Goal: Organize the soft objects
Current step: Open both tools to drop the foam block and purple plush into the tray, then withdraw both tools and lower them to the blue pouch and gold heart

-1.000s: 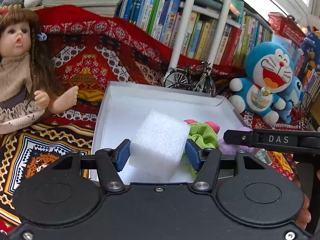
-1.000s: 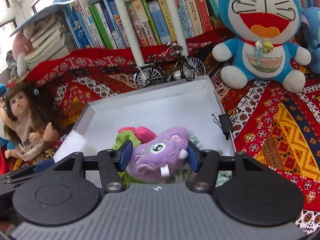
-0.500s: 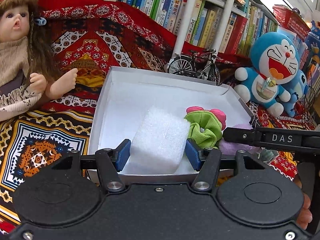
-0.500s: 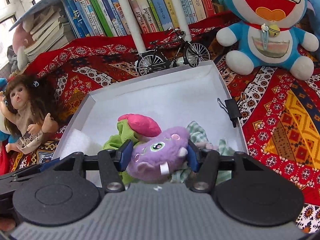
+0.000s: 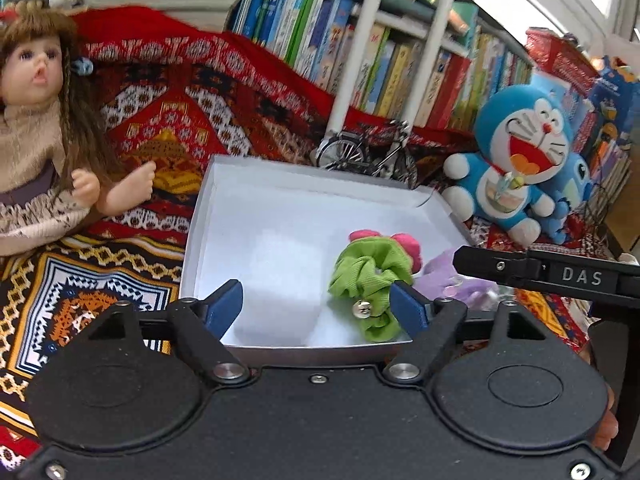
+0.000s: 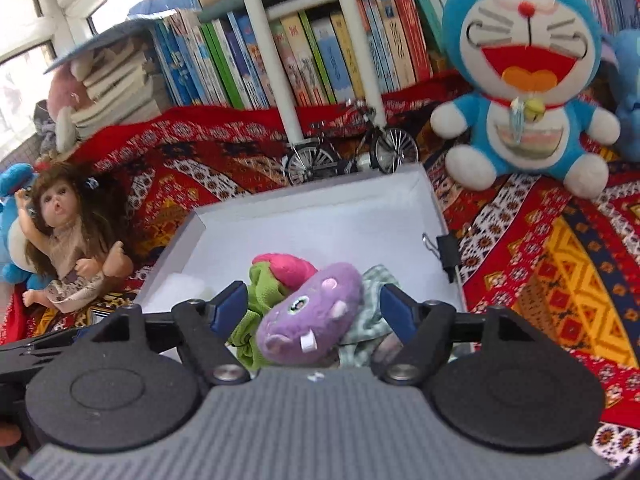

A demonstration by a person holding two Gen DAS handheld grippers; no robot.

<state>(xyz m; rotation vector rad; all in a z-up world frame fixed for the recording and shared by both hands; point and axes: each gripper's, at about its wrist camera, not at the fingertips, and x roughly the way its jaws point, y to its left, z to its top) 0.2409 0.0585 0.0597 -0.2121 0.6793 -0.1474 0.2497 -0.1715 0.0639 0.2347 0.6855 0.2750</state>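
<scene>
Both releases have just been made: the jaws of the left hand-held gripper (image 5: pixel 316 304) have just been opening, and the white foam block (image 5: pixel 276 280), faint against the white box (image 5: pixel 200 216), is left lying between them, ungripped. The right hand-held gripper (image 6: pixel 312 306) has likewise been opened off the purple plush toy (image 6: pixel 310 318), which is seen lying in the box between its spread pads, long axis slanting, toothed snout toward the gripper's base and left
</scene>
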